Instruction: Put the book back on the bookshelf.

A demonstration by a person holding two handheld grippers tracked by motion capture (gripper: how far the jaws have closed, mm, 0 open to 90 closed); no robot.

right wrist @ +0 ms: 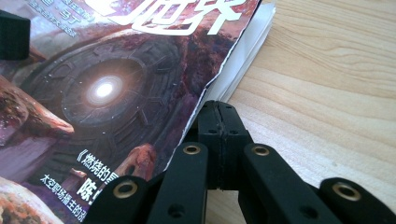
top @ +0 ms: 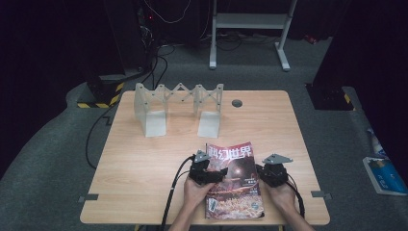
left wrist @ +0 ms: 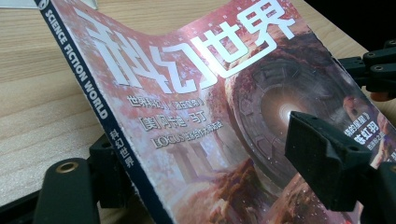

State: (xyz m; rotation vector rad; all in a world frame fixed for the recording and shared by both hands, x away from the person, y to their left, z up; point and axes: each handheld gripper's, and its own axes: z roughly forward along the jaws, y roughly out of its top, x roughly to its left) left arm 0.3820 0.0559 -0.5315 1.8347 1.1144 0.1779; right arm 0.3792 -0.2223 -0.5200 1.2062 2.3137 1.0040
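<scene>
A science-fiction magazine (top: 235, 192) with a reddish cover lies near the table's front edge. My left gripper (top: 211, 172) is at its spine side. In the left gripper view the gripper (left wrist: 212, 154) is open and straddles the raised spine edge of the magazine (left wrist: 187, 93), with one jaw under it and the other over the cover. My right gripper (top: 262, 172) is at the magazine's right edge. In the right gripper view its jaws (right wrist: 218, 123) are shut together, and the tip touches the cover's edge (right wrist: 210, 84) where the white pages show. Nothing visible sits between them.
A white folding book rack (top: 178, 103) stands at the back of the wooden table (top: 144, 159), with a grey round cap (top: 236, 103) to its right. Cables trail from both grippers over the front edge. A white stand frame (top: 250, 29) is on the floor behind.
</scene>
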